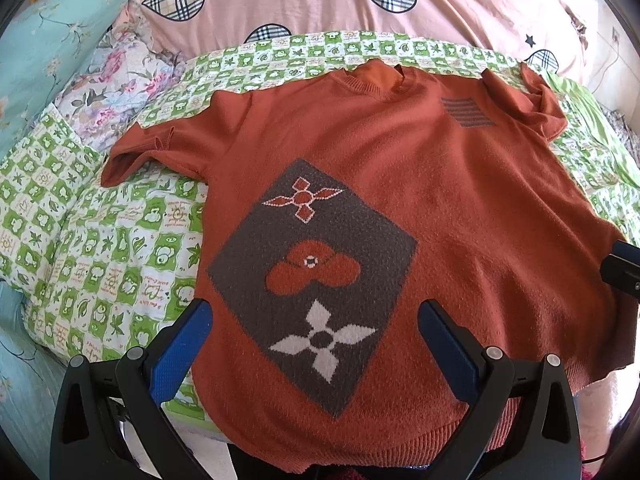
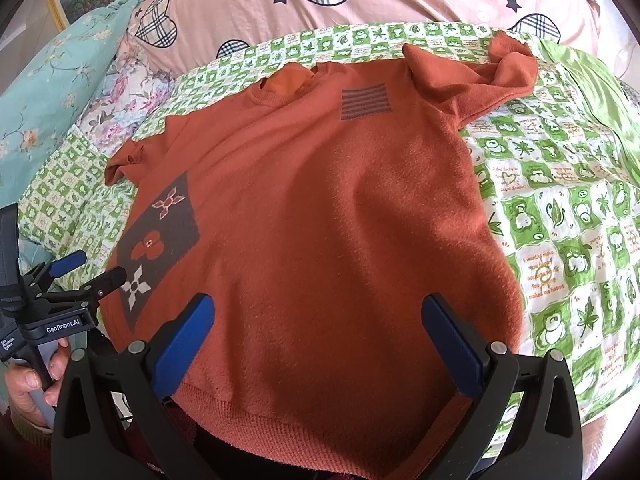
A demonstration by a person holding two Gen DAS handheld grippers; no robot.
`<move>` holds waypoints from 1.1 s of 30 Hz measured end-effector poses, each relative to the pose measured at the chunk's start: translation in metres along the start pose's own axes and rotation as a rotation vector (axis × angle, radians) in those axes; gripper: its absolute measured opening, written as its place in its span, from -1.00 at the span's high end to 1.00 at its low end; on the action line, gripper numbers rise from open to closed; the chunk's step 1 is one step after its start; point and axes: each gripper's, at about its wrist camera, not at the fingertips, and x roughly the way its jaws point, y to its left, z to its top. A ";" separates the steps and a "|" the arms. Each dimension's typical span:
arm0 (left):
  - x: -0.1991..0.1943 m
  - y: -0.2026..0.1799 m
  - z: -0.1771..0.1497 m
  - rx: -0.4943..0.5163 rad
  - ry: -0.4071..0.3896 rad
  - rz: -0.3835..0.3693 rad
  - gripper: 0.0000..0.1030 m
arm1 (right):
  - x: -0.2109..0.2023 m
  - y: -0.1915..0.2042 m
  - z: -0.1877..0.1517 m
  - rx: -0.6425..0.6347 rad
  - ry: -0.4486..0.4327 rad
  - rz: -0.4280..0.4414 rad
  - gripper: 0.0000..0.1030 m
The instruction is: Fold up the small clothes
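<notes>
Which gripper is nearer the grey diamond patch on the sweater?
Left. The left gripper hangs open directly above the grey diamond patch; the right gripper, also open, sits over plain orange knit to its right.

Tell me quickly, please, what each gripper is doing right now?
Left gripper: open, holding nothing, poised over the orange sweater near its hem.
Right gripper: open, holding nothing, also over the hem.

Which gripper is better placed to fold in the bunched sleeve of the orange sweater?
The right gripper, probably. The bunched sleeve lies on the sweater's right side, ahead of it; the left gripper hovers open over the grey diamond patch on the other side.
</notes>
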 end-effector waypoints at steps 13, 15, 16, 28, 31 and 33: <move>0.013 -0.012 0.017 0.049 -0.011 -0.013 -0.99 | 0.005 -0.026 0.015 0.095 0.020 0.058 -1.00; 0.014 -0.015 0.024 0.054 -0.039 -0.001 -0.99 | 0.004 -0.037 0.024 0.108 -0.002 0.055 -1.00; 0.016 -0.015 0.028 0.057 -0.043 0.011 -0.99 | 0.004 -0.045 0.030 0.112 -0.018 0.045 -0.99; 0.033 -0.010 0.081 0.053 -0.052 0.054 -0.99 | 0.013 -0.184 0.133 0.257 -0.225 -0.059 -0.60; 0.037 -0.013 0.092 0.060 -0.051 0.057 -0.99 | 0.031 -0.235 0.166 0.349 -0.204 -0.094 -0.32; 0.042 -0.016 0.098 0.069 -0.047 0.060 -0.99 | 0.043 -0.266 0.194 0.379 -0.204 -0.142 -0.22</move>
